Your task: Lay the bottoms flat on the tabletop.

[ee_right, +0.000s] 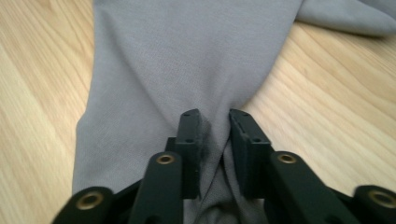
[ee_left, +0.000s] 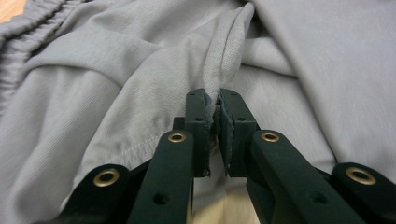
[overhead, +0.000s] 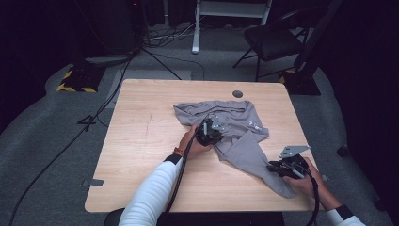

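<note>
Worktop (overhead: 141, 155): pale wood, square with rounded corners, a small dark round hole (overhead: 237, 93) near its 1 o'clock edge; the grain shows close in the right gripper view (ee_right: 42, 93).
Room: grey carpet (overhead: 42, 127), black curtains around; cables (overhead: 70, 141) run across the floor at 9 to 11 o'clock, a yellow-and-black striped base (overhead: 75, 81) sits at 10 o'clock, a white stand (overhead: 197, 28) at 12 o'clock, a black chair (overhead: 275, 40) at 1 o'clock.
Garment (overhead: 235, 132): grey cloth, crumpled, lying from the worktop's centre toward 4 o'clock, where one long part tapers to the near right edge.
Left claw (overhead: 207, 133): at the centre of the worktop on the garment's 7 o'clock side, held by the left hand (overhead: 190, 141) in a white sleeve (overhead: 150, 193); clenched on a raised fold of the garment.
Right claw (overhead: 274, 167): at 4 o'clock, on the tapering part, held by the right hand (overhead: 306, 181); a grey plate (overhead: 292, 150) sits on top.
Left gripper view: the jaws nearly meet with a ridge of garment (ee_left: 224, 70) pinched between them; a gathered waistband (ee_left: 37, 23) lies at 10 o'clock, detail the high view is too far to give.
Right gripper view: the jaws stand a little apart, with garment (ee_right: 187, 60) bunched in the gap and pressed by both pads, so the right claw (ee_right: 212, 116) is grasping the garment; bare worktop lies on both sides.
</note>
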Motion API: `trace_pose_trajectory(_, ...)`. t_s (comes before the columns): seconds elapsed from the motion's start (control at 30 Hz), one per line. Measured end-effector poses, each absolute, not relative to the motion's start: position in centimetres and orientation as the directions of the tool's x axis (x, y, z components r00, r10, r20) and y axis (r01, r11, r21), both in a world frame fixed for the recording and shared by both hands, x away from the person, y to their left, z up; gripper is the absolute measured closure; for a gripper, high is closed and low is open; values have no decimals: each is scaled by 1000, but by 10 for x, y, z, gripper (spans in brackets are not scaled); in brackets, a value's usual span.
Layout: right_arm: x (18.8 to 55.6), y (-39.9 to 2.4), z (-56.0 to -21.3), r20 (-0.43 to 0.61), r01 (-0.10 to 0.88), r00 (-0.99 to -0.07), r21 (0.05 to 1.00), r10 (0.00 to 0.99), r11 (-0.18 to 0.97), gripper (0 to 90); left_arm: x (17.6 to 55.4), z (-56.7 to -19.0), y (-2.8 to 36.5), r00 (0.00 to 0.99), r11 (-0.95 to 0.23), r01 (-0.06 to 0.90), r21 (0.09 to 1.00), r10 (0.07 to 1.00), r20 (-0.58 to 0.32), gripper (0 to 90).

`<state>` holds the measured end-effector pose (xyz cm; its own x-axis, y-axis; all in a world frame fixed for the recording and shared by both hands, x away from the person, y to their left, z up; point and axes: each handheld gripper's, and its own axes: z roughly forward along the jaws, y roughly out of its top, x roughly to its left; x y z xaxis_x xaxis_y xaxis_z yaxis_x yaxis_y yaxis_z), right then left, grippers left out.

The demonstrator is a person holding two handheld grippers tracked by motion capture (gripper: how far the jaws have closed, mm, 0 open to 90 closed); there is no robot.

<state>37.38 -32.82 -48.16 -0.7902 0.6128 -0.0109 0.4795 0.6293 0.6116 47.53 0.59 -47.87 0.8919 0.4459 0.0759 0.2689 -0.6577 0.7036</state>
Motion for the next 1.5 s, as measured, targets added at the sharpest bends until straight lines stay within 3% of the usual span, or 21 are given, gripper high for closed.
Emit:
trace_pose_trajectory(0.27, 360, -358, -479, -23, 535, -735, 594, 678, 601, 789, 436, -449, 58, 887, -647, 261, 717, 453, 86, 833)
trace_pose_trajectory(0.53, 343, -386, -478, -17, 596, -671, 583, 742, 552, 763, 380, -451, 105, 887, -661, 307, 685, 459, 45, 831)
trace_pose_trajectory(0.67, 339, -391, -477, -26, 607, -654, 578, 756, 545, 683, 357, -458, 111, 900, -682, 311, 662, 436, 26, 831)
trace_pose_trajectory(0.73, 338, -392, -476, -24, 607, -646, 590, 763, 533, 578, 336, -465, 113, 909, -693, 317, 648, 416, 0, 827)
trace_pose_trajectory(0.87, 345, -386, -464, -38, 562, -657, 641, 753, 523, 491, 320, -462, 112, 913, -673, 319, 667, 408, -24, 773)
trace_pose_trajectory(1.0, 364, -365, -449, -89, 492, -676, 685, 731, 538, 448, 317, -457, 106, 909, -643, 323, 694, 415, -39, 662)
trace_pose_trajectory(1.07, 381, -352, -445, -101, 459, -694, 701, 713, 546, 440, 321, -457, 97, 898, -613, 341, 712, 437, -54, 485)
trace_pose_trajectory(1.2, 424, -322, -445, -98, 435, -715, 712, 692, 551, 447, 333, -452, 69, 907, -610, 314, 728, 419, -40, 317)
trace_pose_trajectory(1.37, 479, -289, -459, -121, 425, -727, 694, 676, 581, 494, 364, -463, 45, 903, -651, 351, 673, 426, -58, 325)
trace_pose_trajectory(1.4, 488, -284, -462, -118, 433, -720, 693, 684, 576, 496, 373, -468, 42, 905, -668, 357, 653, 420, -65, 349)
trace_pose_trajectory(1.43, 499, -280, -465, -90, 450, -721, 694, 687, 562, 494, 378, -470, 41, 912, -681, 351, 643, 403, -71, 437)
trace_pose_trajectory(1.5, 511, -276, -470, -100, 460, -709, 684, 698, 566, 490, 388, -476, 40, 919, -701, 352, 620, 386, -86, 486)
